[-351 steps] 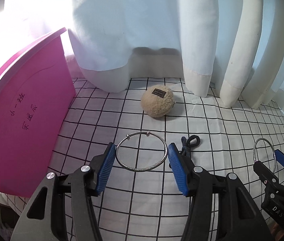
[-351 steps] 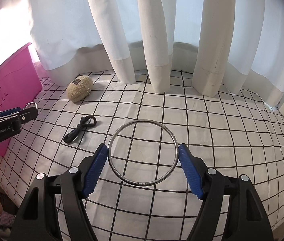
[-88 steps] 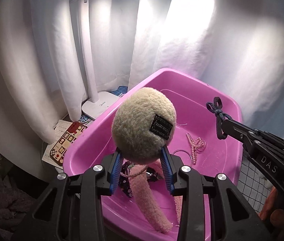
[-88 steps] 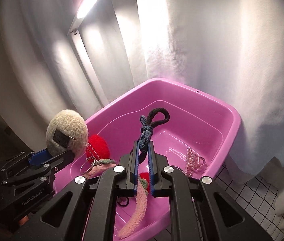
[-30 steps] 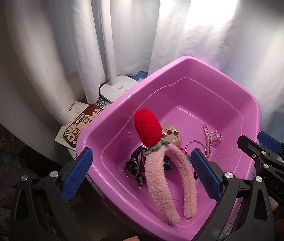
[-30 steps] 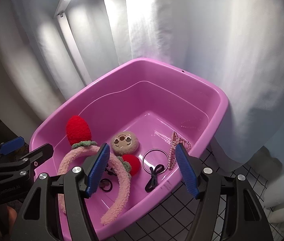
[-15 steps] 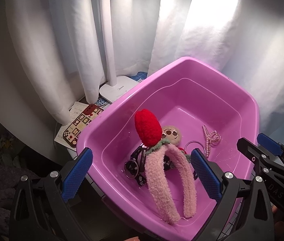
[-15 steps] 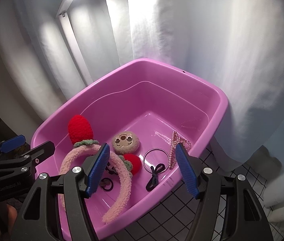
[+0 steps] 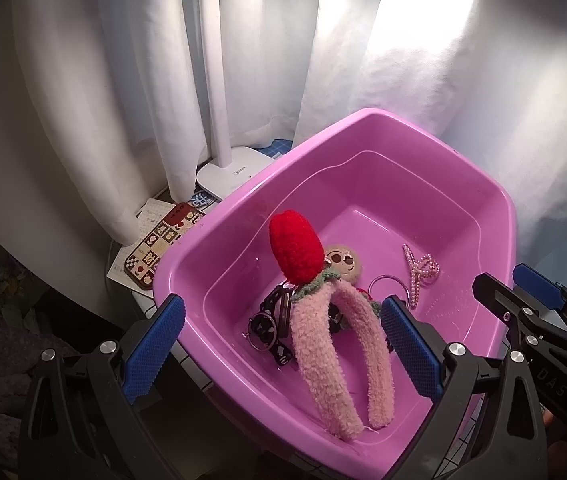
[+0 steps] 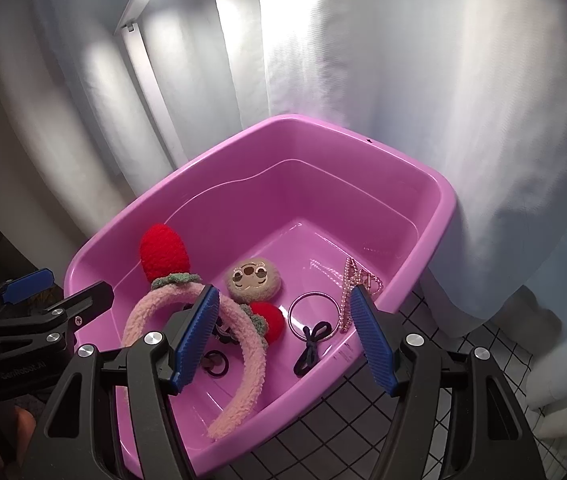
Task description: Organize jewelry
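Headband (image 9: 347,344) hides black clips (image 9: 271,328) — tub (image 9: 463,176) corner cropped

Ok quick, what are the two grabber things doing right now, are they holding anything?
Left gripper: open, holding nothing, above the pink tub.
Right gripper: open, holding nothing, above the same tub.

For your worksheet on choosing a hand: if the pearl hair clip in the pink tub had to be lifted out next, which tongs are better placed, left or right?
Right, probably. The right tongs stand open with the pearl hair clip just past one blue pad. The left tongs, also open and empty, face the fuzzy headband in the pink tub.
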Motion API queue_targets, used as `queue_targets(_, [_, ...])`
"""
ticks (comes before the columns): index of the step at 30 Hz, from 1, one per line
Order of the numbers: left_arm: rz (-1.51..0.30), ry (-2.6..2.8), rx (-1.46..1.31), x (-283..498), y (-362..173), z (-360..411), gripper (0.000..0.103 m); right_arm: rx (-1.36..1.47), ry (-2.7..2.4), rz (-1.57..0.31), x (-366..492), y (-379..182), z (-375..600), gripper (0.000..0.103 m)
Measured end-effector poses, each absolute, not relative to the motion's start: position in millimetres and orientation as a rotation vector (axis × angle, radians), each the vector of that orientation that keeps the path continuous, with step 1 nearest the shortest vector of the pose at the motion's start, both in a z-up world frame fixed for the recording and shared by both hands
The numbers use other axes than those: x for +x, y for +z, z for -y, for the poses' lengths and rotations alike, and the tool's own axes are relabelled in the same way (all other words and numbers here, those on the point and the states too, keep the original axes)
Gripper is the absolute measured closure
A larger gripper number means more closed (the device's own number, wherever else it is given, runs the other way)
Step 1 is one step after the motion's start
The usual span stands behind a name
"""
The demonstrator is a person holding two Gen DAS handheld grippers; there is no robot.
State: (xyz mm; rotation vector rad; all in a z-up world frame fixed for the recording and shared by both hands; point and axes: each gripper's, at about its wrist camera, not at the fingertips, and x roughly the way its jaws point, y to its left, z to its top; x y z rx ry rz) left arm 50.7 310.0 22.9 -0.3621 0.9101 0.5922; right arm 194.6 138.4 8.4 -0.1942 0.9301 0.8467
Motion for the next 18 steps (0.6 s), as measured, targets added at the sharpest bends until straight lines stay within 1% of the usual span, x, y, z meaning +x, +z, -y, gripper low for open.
queue_targets(18, [-0.939, 0.576, -0.365, 45.1, 16.1, -311.3, 0.007, -0.196, 0.848, -0.939, 186.2, 3.2, -135.1, 0.038])
